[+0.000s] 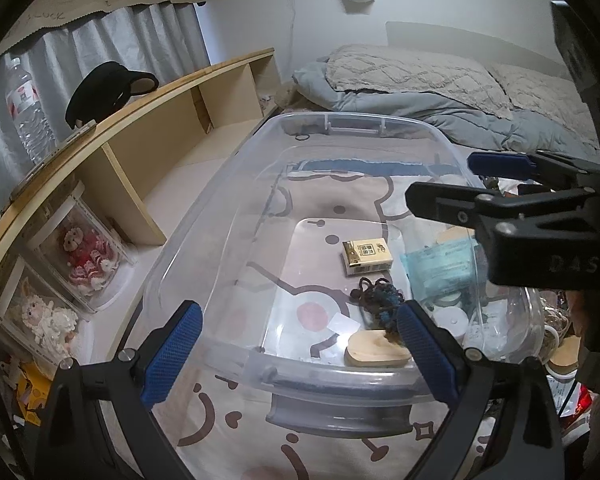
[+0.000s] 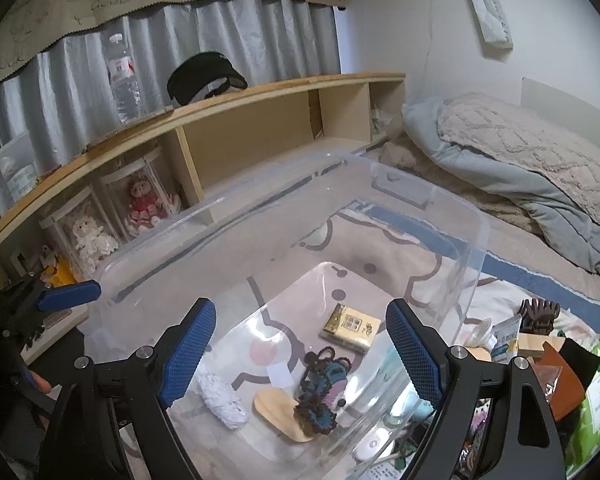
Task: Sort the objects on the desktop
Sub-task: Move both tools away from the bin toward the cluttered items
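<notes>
1. Right gripper (image 2: pixel 300 308): spread wide, nothing between the pads, hanging over the clear plastic bin (image 2: pixel 482 240). Left gripper (image 1: pixel 300 312): likewise released and empty, at the bin's near rim.
2. Already lying on the bin floor: a gold box (image 2: pixel 350 328), a dark-and-blue knotted yarn piece (image 2: pixel 320 392), a wooden oval (image 2: pixel 278 412) touching it, and a white crocheted piece (image 2: pixel 222 400) just beside. Still unsorted, just outside the right wall: a clutter including a brown hair claw (image 2: pixel 538 314) and a green packet (image 2: pixel 596 400).
3. Probably a withdrawal after a drop: lift clear of the wall before swinging right, to avoid knocking the light bin.
4. Keep the pads wide on the way; pick one item at the edge of the pile, approaching from above.
5. Keep the left side steady near the rim, ready to brace the bin.
</notes>
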Demonstrator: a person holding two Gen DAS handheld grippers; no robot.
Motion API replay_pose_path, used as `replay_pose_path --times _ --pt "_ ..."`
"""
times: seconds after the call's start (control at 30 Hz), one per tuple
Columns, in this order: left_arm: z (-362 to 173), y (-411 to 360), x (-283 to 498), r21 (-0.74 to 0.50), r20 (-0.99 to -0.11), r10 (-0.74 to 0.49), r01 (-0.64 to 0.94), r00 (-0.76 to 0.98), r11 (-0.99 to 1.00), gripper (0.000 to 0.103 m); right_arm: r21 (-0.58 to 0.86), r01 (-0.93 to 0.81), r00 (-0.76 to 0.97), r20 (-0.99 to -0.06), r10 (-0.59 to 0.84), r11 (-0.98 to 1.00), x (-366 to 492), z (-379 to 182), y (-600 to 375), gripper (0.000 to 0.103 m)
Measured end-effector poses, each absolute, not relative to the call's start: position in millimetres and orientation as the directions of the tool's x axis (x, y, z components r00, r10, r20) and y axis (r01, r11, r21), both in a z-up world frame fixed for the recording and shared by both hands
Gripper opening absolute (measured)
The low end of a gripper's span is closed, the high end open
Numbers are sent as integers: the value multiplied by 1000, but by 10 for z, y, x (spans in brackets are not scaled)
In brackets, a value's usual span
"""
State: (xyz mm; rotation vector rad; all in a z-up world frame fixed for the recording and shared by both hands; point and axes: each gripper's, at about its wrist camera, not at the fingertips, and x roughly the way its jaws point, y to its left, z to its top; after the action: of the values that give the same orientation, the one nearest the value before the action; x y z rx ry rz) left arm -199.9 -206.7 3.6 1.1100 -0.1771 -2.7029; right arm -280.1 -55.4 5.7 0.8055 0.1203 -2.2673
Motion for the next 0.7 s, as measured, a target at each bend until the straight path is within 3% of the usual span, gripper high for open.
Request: replay_pose_path --times 0.03,0.07,0.7 --pt "42 -2070 -2000 188 -679 -240 152 -694 -970 99 140 657 -554 -578 -600 -741 -2791 68 -546 100" --pt "47 -2071 -1995 186 -678 -239 152 -695 -971 99 135 654 -562 -572 -598 -744 -2778 80 -538 103" --pt "229 -2121 -1877 128 -617 -230 192 -753 -973 103 112 608 -654 -492 -575 -786 -2624 230 -285 103"
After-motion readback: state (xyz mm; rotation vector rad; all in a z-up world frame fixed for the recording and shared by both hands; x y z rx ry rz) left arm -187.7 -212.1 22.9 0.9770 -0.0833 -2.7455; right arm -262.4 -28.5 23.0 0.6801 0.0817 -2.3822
